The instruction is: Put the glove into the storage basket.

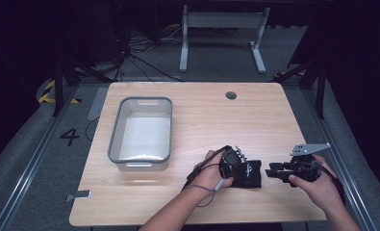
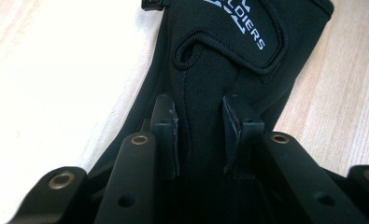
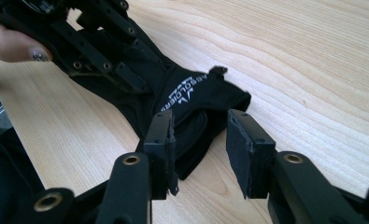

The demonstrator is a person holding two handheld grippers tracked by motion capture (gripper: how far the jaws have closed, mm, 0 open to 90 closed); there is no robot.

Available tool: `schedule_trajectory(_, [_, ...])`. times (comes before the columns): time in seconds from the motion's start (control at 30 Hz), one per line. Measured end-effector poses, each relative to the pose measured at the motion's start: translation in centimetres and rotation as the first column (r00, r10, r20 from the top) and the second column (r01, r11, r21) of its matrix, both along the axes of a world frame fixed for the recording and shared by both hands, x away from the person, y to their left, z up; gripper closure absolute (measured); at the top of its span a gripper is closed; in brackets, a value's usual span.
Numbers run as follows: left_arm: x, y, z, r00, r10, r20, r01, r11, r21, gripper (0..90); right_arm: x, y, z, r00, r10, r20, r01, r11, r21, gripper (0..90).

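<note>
A black glove [image 1: 250, 174] with white lettering lies flat on the wooden table, near its front edge and right of centre. My left gripper [image 1: 234, 162] comes down on the glove's left end. In the left gripper view its jaws [image 2: 200, 135] pinch a raised fold of the glove [image 2: 229, 56]. My right gripper [image 1: 274, 172] lies low just right of the glove and points left at it. In the right gripper view its jaws [image 3: 201, 154] stand open, with the glove's cuff [image 3: 191, 98] just ahead of the left pad and no pad touching it.
A grey plastic bin [image 1: 115, 139] with a white inside stands on the left half of the table [image 1: 216, 120]. A small round dark hole [image 1: 231, 95] sits near the far edge. Beyond the table, cables and a white frame are on the floor.
</note>
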State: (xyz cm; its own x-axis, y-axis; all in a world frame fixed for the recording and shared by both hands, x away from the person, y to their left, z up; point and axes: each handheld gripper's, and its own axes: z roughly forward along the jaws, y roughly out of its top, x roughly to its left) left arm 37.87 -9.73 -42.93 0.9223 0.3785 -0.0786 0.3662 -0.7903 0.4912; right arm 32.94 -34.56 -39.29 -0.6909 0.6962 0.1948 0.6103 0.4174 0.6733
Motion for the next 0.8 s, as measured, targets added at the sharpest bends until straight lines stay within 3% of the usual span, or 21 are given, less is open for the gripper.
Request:
schedule_trajectory(0.13, [0.2, 0.8, 1.2, 0.9995, 0.017, -0.028, -0.017, 0.9996, -0.021, 69.4, 0.0, -0.2, 0.1, 1.0, -0.004, 0.003, 0.004, 1.0, 0.009, 62.8])
schedule_trajectory(0.33, [-0.1, 1.9, 3.9, 0.999, 0.036, -0.026, -0.037, 0.9983, -0.046, 69.6, 0.2, 0.0, -0.1, 0.9998, -0.019, 0.007, 0.019, 1.0, -0.008, 62.7])
schedule_trajectory(0.8, [0.6, 4.3, 7.2, 0.9967, 0.078, -0.021, -0.079, 0.9934, -0.083, 69.5, 0.7, 0.3, -0.6, 0.9999, -0.01, -0.006, 0.01, 1.0, -0.028, 62.6])
